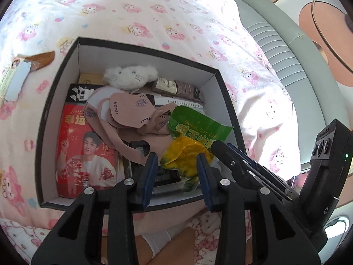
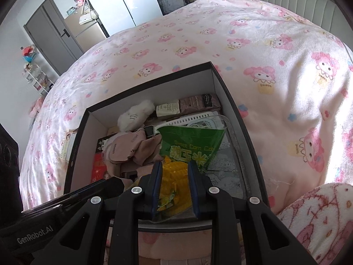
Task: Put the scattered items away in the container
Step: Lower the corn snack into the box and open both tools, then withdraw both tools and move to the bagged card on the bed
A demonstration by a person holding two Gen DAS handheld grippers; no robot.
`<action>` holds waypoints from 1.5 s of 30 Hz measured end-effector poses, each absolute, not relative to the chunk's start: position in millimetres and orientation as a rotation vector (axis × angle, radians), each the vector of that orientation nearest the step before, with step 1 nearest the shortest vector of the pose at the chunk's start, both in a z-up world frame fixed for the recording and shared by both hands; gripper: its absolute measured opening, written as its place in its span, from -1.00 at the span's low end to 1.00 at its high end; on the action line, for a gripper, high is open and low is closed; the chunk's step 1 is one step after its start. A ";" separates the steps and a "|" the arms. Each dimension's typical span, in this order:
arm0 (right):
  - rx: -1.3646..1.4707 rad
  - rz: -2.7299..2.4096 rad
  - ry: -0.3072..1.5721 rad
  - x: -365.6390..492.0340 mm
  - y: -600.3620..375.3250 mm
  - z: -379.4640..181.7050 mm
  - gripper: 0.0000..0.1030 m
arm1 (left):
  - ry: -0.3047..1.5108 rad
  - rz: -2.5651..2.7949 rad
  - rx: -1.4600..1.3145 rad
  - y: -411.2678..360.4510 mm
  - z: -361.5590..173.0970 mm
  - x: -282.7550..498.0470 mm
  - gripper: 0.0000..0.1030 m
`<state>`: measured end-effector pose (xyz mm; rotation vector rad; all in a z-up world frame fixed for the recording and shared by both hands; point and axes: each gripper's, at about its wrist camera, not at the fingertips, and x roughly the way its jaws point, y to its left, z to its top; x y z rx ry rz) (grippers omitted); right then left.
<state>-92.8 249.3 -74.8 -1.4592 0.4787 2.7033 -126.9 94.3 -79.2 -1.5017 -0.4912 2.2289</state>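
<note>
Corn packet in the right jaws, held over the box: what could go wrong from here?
1. The right gripper pinches only the packet's yellow lower end, so the green top may flop or the slick wrapper slip.
2. The box is already piled with pink masks and a white plush; the packet may perch on top rather than settle.
3. The left gripper sits close beside the right one; they could knock on release.

"sweet corn" on green packet [image 2: 192,142]; "genrobot.ai" on left tongs' body [image 2: 35,235].
</note>
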 end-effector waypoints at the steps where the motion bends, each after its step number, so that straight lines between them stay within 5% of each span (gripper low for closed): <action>1: -1.447 2.722 0.457 -91.1 245.5 -69.4 -0.61 | -0.471 2.256 -1.484 92.2 -72.3 -122.8 -0.28; 24: -1.543 3.161 0.107 -69.9 66.7 -26.9 -0.61 | -0.755 2.588 -1.360 -92.9 -31.5 -29.9 -0.26; 27: -1.654 3.171 0.160 -94.5 40.0 -37.0 -0.61 | -0.901 2.643 -1.420 -126.7 -46.2 -43.2 -0.24; 31: -1.947 3.055 0.483 -143.9 15.4 -64.9 -0.61 | -0.799 2.905 -1.582 -165.6 -75.0 -92.5 -0.27; 35: -1.815 3.046 0.233 -177.0 -14.4 -75.3 -0.61 | -1.036 2.811 -1.644 -210.2 -119.6 -123.8 -0.27; 45: -2.083 2.668 0.386 -256.0 -47.4 -166.3 -0.55 | -1.295 2.590 -1.784 -239.6 -191.6 -146.3 -0.26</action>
